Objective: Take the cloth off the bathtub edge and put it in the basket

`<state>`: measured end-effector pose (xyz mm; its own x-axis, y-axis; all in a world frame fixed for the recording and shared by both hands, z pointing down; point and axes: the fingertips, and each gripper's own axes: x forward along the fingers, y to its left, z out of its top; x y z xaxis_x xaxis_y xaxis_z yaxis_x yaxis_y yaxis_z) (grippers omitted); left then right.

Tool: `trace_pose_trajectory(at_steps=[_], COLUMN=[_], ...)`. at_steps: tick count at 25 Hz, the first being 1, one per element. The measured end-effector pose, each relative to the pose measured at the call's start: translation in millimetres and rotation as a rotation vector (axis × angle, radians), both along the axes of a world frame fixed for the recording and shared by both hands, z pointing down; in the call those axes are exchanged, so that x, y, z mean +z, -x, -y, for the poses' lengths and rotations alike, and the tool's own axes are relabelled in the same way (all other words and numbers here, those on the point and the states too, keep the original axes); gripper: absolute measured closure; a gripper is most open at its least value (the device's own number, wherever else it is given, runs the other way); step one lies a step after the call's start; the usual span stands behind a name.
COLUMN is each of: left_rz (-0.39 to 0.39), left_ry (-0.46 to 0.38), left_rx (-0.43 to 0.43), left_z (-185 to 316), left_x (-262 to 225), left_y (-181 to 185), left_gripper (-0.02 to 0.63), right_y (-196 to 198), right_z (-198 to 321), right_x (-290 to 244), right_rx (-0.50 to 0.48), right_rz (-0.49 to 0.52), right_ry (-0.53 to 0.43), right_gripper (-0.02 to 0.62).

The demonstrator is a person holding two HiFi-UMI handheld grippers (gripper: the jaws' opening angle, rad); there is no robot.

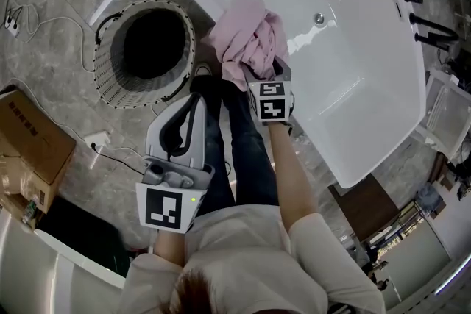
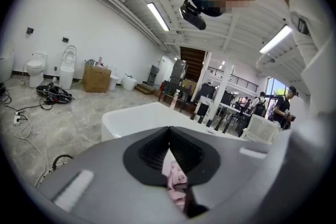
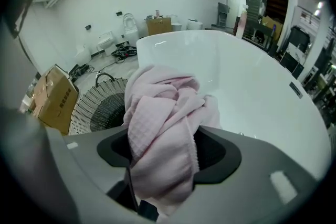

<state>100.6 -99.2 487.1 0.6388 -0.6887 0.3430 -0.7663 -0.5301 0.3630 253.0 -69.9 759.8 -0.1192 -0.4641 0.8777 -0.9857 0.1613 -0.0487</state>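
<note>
The pink cloth (image 1: 246, 37) sits bunched at the bathtub's (image 1: 353, 106) near edge. Its lower folds fill the right claw (image 1: 257, 72), whose jaws are clamped on it. The basket (image 1: 107, 81) stands on the floor just beside the bathtub's end. The left claw (image 1: 197, 96), jaws together and empty, hangs clear of the bathtub, below the basket.

The head view is looking steeply down from above the person (image 1: 250, 254), with the bathtub (image 1: 353, 48) upper right and basket (image 1: 103, 77) upper left. The right gripper view is sitting close, sharing both. The left gripper view is facing level, sharing the bathtub mid-frame.
</note>
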Motion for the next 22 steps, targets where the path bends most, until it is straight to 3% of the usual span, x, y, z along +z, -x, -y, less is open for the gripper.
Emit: trace_pose_trajectory(at_steps=[4,8,13,22], left_rz=[-0.001,-0.004,-0.001,-0.007], left_ry=[-0.004,-0.012,-0.033,-0.117], left_rx=[-0.003,-0.005,0.001,-0.007], left_z=[0.3,0.9,2.4,14.3], left_x=[-3.4,-8.3,-20.5,-60.2], left_y=[3.7,6.7,5.7,1.9], left_gripper=[0.592,0.593,0.592,0.592], right_y=[0.4,-4.7,-16.2,-21.7], right_z=[-0.2,-3.0,2.5,39.6], right_x=[-13.0,-30.4,-70.4,-213.2], right_rx=[-0.024,0.032,0.126,0.204], right_rz=[-0.002,0.029,0.081,0.238], right_ry=[-0.024,-0.058,-0.177,-0.498], right_gripper=[0.349,0.444,0.457,0.460])
